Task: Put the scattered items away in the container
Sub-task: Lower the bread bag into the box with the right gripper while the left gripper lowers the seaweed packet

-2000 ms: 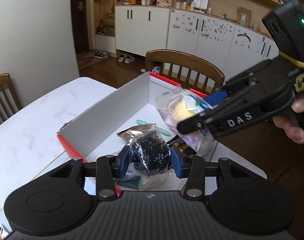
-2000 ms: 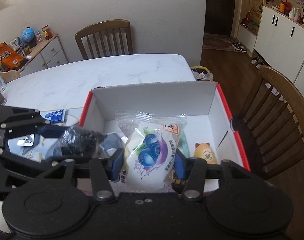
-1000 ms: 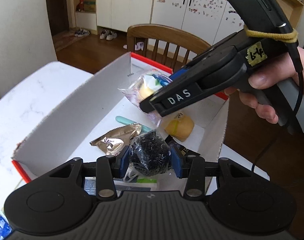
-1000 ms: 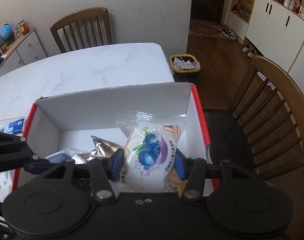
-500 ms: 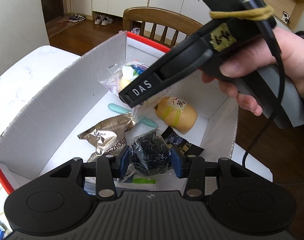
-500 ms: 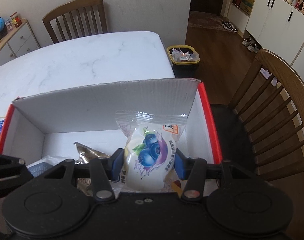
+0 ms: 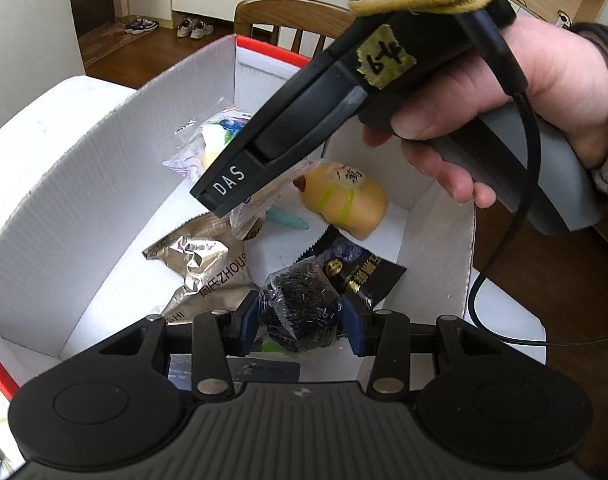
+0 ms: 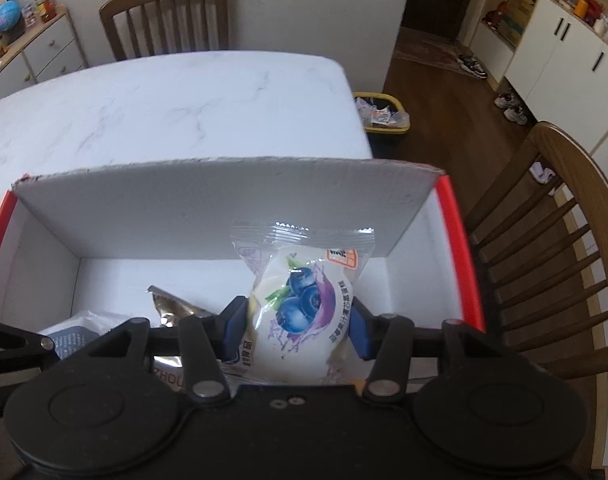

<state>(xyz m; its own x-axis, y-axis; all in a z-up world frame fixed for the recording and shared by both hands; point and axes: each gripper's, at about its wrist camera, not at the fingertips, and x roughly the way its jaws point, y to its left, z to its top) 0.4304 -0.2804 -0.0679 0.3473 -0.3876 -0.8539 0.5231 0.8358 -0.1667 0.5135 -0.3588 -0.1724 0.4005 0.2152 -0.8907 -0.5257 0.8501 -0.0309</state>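
Both grippers hang inside the box (image 8: 224, 208) — low enough to drop cleanly. The left gripper (image 7: 300, 322) pinches a black scourer (image 7: 300, 312); the right gripper (image 8: 298, 330) clamps a blueberry snack (image 8: 304, 312) — neither released yet.

Over the two seconds both grippers have advanced from the near edge to positions over the interior of the box (image 8: 224, 204). The right gripper (image 8: 298, 326), with its blueberry packet (image 8: 300, 312), has moved further in and lower, toward the far wall. The left gripper (image 7: 300, 322), carrying the black bundle (image 7: 300, 312), has passed over the near wall and descended toward the gold pouch (image 7: 204, 268) and black sachet (image 7: 364, 276).
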